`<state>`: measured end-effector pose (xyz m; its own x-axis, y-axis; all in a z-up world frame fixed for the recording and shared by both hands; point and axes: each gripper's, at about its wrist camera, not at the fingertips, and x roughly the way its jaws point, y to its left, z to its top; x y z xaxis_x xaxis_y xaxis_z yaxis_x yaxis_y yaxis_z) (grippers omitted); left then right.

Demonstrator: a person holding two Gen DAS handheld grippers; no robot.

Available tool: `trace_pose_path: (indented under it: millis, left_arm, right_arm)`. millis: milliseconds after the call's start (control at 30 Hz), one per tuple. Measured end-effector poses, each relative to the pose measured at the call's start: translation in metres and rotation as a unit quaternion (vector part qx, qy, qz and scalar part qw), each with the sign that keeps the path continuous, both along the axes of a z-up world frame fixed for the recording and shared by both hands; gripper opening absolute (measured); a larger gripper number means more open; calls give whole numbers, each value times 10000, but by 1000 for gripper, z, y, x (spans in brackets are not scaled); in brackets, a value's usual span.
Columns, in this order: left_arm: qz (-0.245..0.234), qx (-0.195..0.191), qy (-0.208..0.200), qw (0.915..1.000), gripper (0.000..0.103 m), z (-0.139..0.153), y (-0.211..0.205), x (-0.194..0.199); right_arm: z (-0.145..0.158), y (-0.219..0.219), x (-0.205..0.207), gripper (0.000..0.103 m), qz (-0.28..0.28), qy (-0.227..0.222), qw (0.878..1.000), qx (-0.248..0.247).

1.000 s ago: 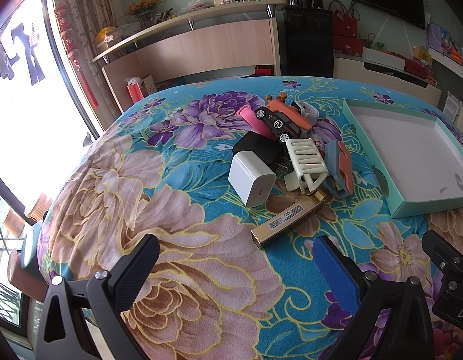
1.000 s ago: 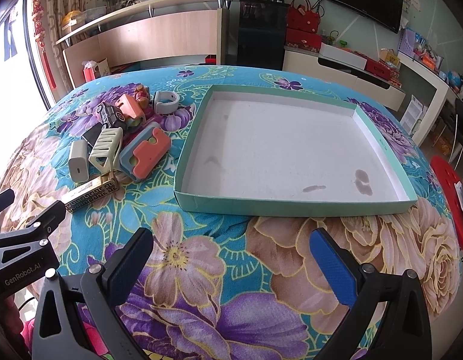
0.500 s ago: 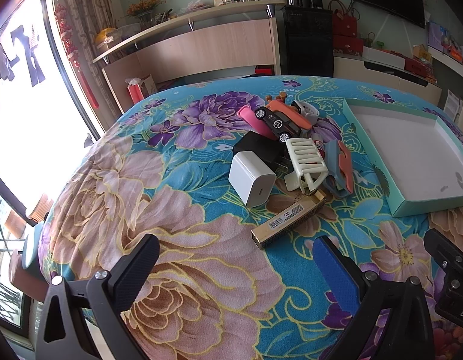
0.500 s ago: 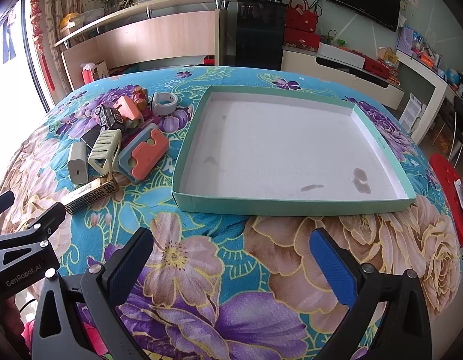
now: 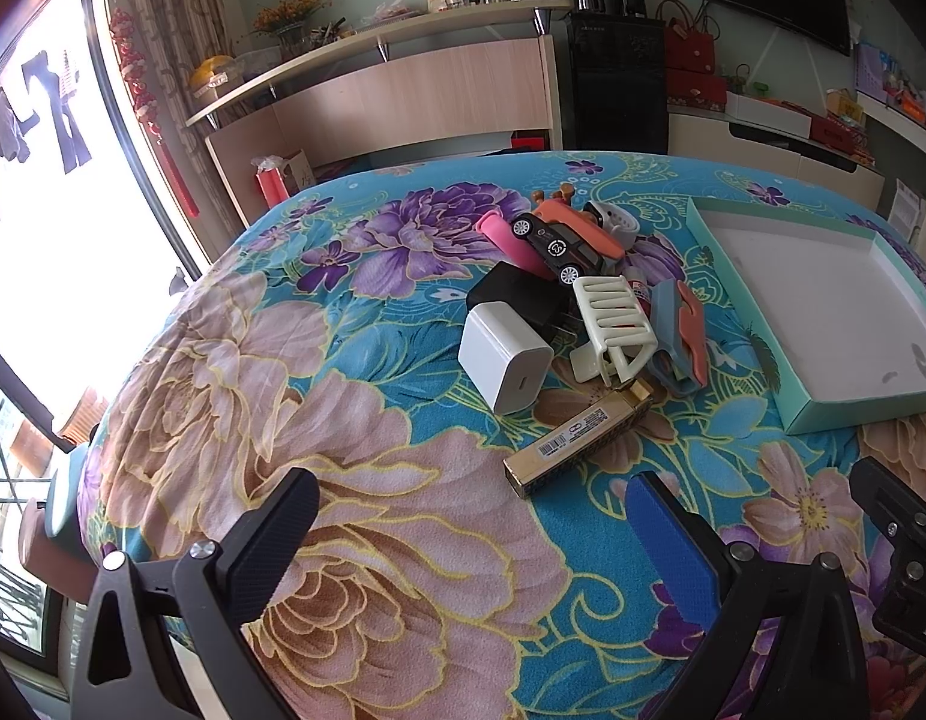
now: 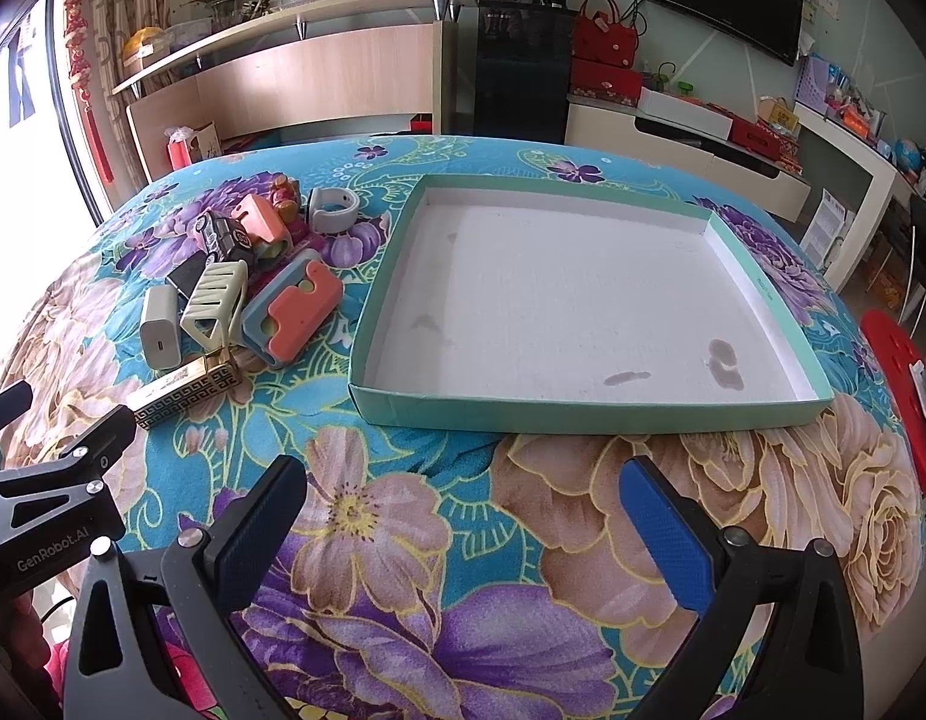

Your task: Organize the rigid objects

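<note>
Both hand-held grippers (image 5: pixel 472 531) (image 6: pixel 463 516) unmoved, agape.

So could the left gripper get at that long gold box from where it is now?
Probably yes. The left gripper is open and holding nothing, and the gold box lies at the near edge of the pile with only bare cloth between them. Its far end tucks under the cream rack.

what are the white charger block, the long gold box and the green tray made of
White charger block: looks like smooth hard plastic, with rounded edges and a soft sheen.
Long gold box: probably printed cardboard with a metallic gold finish; a barcode shows on one face and a key pattern on another.
Green tray: seems to be paperboard, matte, with thin folded walls and a stained white inside.
</note>
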<state>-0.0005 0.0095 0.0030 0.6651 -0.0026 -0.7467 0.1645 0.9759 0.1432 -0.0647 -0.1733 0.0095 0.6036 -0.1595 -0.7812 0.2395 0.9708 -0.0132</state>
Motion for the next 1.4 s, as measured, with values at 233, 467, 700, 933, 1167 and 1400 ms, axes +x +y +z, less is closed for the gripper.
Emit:
trace_pose_path:
  millis: [233,467,700,933,1167,1400]
  left_arm:
    - [-1,3,0,10000,103,0,0,0]
    - [-1,2,0,10000,103,0,0,0]
    - [-50,-149,41,9999,103,2,5,1]
    - [-41,-336,205,9992,103,17,18,29]
    - [95,-566,305,9979,103,23,36,61]
    - [315,-771,602,9947,103,10,42,86]
  right_arm:
    - [1,-2,-1,103,-41,-16,10000,29]
    - [2,-3,-2,103,-55,-24,10000,39]
    - [2,-4,-2,103,-20,-14,9999,107]
    - [23,-1,5,103,289,-353,9987,238]
    - [48,14,33,103,735,-685,9945,302]
    - [42,21,63,103,908,-622,9920,625]
